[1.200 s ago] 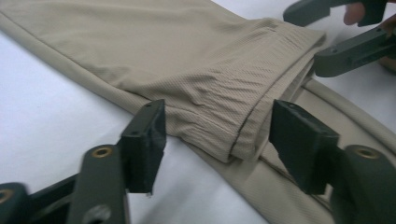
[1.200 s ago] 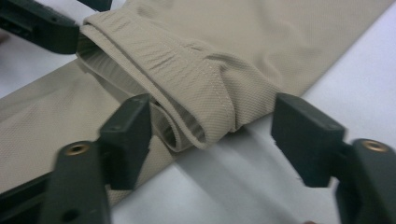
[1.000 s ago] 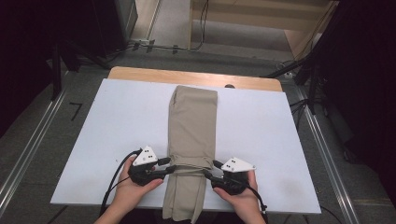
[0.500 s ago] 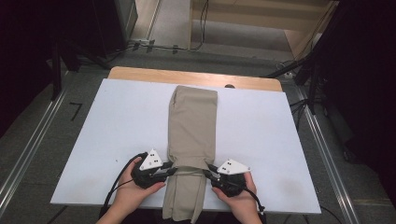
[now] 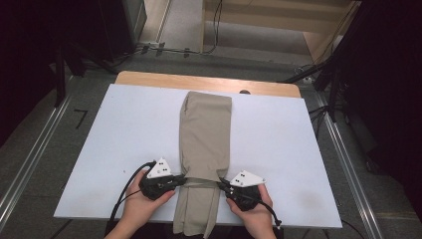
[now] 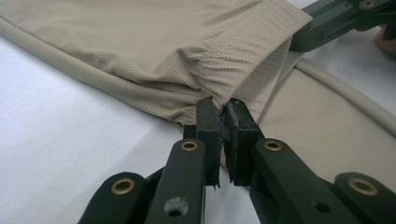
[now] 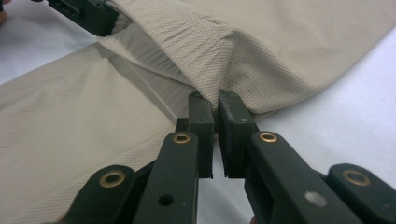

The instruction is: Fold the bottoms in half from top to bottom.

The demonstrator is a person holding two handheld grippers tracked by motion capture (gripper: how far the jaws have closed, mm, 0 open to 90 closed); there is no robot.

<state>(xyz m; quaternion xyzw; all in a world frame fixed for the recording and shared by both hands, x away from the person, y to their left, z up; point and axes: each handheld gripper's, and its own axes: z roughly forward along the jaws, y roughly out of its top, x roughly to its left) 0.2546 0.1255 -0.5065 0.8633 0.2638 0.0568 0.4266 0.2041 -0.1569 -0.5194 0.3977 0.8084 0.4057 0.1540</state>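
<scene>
I hold a two-jaw gripper in each hand at the near edge of the white table (image 5: 124,129). A folded beige garment (image 5: 206,129) lies lengthwise down the middle of the table, running from the far side to the near edge, where its loose end hangs slightly past the rim.

Left gripper (image 5: 180,181): it sits at the garment's left edge, near end, pointing right toward the cloth. In the left gripper view my jaws stand almost together, and the hemmed edge of the beige garment (image 6: 196,60) is pinched between the pads. These jaws have just been closing, with the fabric between them. The cloth puckers and lifts slightly off the table at the grip.

Right gripper (image 5: 222,184): it sits at the garment's right edge, directly opposite, pointing left. In the right gripper view my jaws are likewise nearly together, clamped on the stitched edge of the garment (image 7: 261,51). These jaws too have just been closing on the fabric.

A narrow band of cloth stretches across the garment between the two grips. In each gripper view the opposite gripper shows at the far side of the fold: the right gripper (image 6: 336,23) in one, the left gripper (image 7: 84,14) in the other.

A wooden board (image 5: 149,78) shows beyond the far edge of the table.
</scene>
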